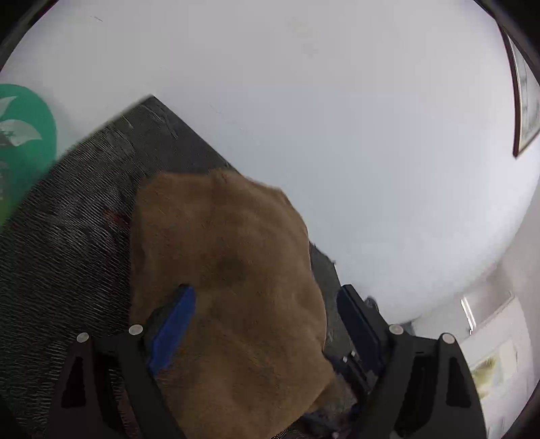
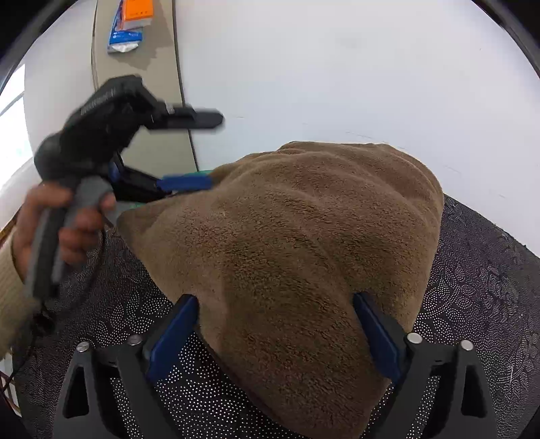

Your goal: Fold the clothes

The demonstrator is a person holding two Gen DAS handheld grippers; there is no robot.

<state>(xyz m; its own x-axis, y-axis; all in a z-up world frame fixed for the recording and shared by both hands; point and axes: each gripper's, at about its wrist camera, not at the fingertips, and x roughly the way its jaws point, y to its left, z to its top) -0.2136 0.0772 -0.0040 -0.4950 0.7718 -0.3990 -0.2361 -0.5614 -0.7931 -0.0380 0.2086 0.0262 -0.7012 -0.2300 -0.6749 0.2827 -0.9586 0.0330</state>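
Note:
A brown fleece cloth point(image 2: 303, 236) lies bunched in a mound on a dark patterned mat point(image 2: 472, 287). My right gripper point(image 2: 274, 299) is open, and the near end of the cloth fills the wide gap between its blue pads point(image 2: 168, 337). In the right wrist view a hand point(image 2: 67, 219) holds my left gripper point(image 2: 214, 150) at the cloth's far left edge. It is open, with one finger in the air and the blue-padded one at the cloth's edge. In the left wrist view the cloth point(image 1: 229, 253) spreads between the fingers of my left gripper point(image 1: 266, 290).
The mat point(image 1: 67, 236) lies on a white table point(image 1: 303, 101). A green round logo point(image 1: 23, 135) shows at the left. A beige strip with orange and blue packets point(image 2: 130, 23) runs behind. A framed picture point(image 1: 524, 101) hangs on the right. A cream sleeve point(image 2: 10, 287) covers the wrist.

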